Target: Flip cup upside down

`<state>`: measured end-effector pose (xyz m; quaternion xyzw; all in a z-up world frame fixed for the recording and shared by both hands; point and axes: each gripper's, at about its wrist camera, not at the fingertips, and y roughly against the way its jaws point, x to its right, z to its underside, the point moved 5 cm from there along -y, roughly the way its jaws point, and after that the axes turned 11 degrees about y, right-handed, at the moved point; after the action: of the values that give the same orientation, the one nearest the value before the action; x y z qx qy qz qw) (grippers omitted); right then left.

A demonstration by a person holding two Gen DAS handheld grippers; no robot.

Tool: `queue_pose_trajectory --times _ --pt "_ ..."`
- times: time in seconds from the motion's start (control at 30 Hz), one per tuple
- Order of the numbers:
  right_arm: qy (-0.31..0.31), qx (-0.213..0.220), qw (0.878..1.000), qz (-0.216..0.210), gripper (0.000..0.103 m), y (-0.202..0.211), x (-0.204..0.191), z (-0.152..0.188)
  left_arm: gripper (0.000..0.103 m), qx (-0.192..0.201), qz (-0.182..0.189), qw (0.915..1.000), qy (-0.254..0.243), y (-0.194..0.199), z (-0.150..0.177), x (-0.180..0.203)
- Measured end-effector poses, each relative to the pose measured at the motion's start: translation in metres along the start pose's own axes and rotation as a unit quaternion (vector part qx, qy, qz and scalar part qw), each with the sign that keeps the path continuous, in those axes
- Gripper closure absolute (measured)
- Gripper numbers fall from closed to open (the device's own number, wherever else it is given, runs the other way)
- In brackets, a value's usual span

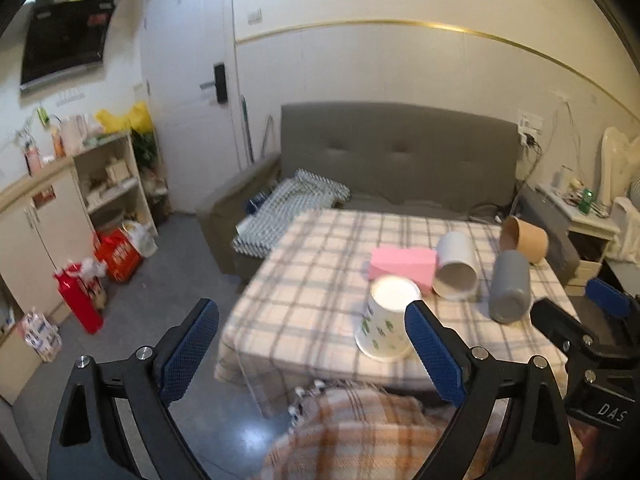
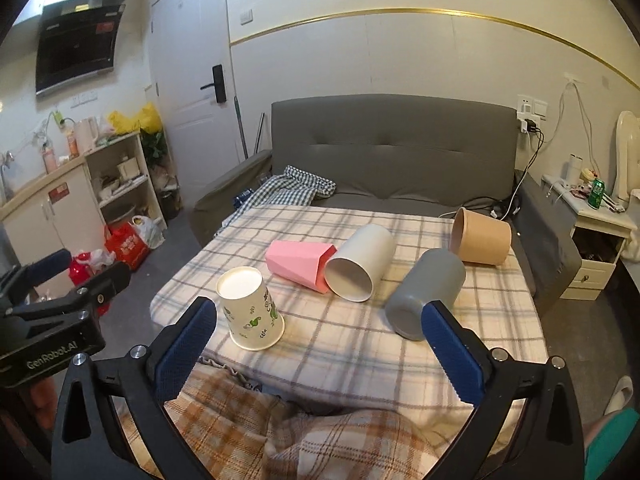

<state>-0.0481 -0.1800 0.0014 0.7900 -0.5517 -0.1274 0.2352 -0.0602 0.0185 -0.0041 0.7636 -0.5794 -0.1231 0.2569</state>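
The left gripper (image 1: 312, 350) is spread wide with nothing between its blue pads, held low in front of the near edge of the checked table (image 1: 320, 248), pointing across it toward the grey sofa (image 1: 400, 152). The right gripper (image 2: 320, 352) is likewise spread wide and empty, level with the table's near edge and just beside its partner, whose black body shows at the left of the right wrist view. Neither touches anything

The paper cup (image 2: 252, 308), white with a green leaf print, stands upside down on the table near the near left corner, its wide mouth down on the cloth and its plain white base up, leaning slightly. It sits between the two grippers' lines of sight, apart from both

Beyond the paper cup, toward the sofa, a pink cup (image 2: 300, 260) lies on its side, touching a white cup (image 2: 360, 264) also on its side with its mouth open toward the cameras. Right of that a grey cup (image 2: 424, 296) lies with its base toward the cameras, and a brown paper cup (image 2: 480, 236) lies at the far right corner
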Motion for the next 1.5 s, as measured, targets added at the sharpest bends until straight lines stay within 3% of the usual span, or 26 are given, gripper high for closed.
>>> queue_pose_trajectory --times 0.33,1.5 --pt "0.010 0.013 1.000 -0.001 0.000 0.012 -0.002 -0.001 0.006 -0.004 0.007 0.9999 -0.011 0.008 0.011 0.002" --pt "0.005 -0.006 1.000 0.007 0.000 0.006 0.001 0.008 0.006 -0.006 0.017 0.9998 -0.009 0.009 0.009 0.003"
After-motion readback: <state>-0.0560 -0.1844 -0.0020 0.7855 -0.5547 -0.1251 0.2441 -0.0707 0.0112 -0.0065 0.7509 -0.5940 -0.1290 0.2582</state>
